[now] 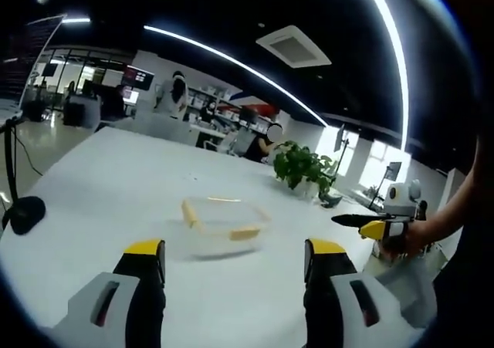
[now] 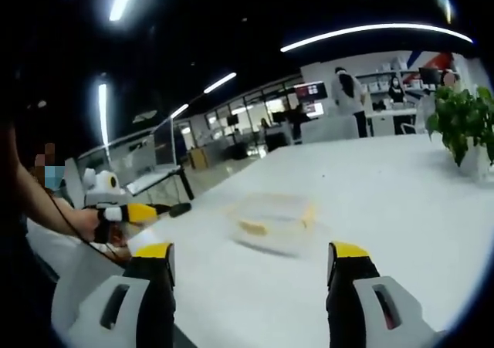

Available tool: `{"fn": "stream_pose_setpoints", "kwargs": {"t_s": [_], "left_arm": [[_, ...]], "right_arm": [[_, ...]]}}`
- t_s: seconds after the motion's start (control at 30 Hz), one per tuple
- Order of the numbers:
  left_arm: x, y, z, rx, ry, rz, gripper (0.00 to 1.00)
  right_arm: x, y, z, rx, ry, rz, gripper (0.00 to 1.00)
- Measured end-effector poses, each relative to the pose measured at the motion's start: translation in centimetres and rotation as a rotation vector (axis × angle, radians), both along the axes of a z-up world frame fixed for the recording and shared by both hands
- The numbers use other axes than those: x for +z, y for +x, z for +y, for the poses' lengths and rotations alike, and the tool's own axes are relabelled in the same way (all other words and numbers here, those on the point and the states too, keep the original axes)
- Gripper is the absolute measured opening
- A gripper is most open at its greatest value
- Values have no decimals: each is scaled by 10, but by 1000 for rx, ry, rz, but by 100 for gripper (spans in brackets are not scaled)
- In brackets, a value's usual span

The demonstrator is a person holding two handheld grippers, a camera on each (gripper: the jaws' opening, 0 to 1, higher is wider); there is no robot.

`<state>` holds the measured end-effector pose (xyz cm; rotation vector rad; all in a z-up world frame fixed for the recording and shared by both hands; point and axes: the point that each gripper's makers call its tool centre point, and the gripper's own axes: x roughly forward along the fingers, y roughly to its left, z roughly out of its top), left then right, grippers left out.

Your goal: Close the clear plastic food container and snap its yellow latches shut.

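A clear plastic food container (image 1: 221, 226) with yellow latches (image 1: 245, 233) rests on the white table (image 1: 116, 178), ahead of my left gripper (image 1: 235, 259), whose jaws stand wide apart with nothing between them. The same container (image 2: 274, 219) lies ahead of my right gripper (image 2: 251, 265), also open and holding nothing. The lid seems to sit on the box, though blur hides how the latches stand. My right gripper (image 1: 370, 223) enters the left gripper view from the right, held in a hand. My left gripper (image 2: 143, 211) shows at the left of the right gripper view.
A potted green plant (image 1: 303, 167) stands at the table's far side, right of the container. A black lamp base with a cable (image 1: 23, 213) sits at the table's left edge. Desks, monitors and people fill the office behind.
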<state>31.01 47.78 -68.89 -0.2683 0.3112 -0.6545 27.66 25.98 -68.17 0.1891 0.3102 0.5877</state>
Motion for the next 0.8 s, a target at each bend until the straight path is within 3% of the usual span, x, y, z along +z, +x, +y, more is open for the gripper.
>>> {"fn": "stream_pose_setpoints", "kwargs": {"t_s": [0.27, 0.6, 0.8], "left_arm": [[6, -9, 3, 8, 14, -13, 71], [-1, -17, 11, 24, 17, 8, 68], [-9, -30, 8, 13, 66, -5, 66]], "right_arm": [[6, -7, 0, 2, 6, -4, 80], [8, -20, 2, 18, -18, -4, 77], [10, -26, 5, 18, -36, -12, 75]]}}
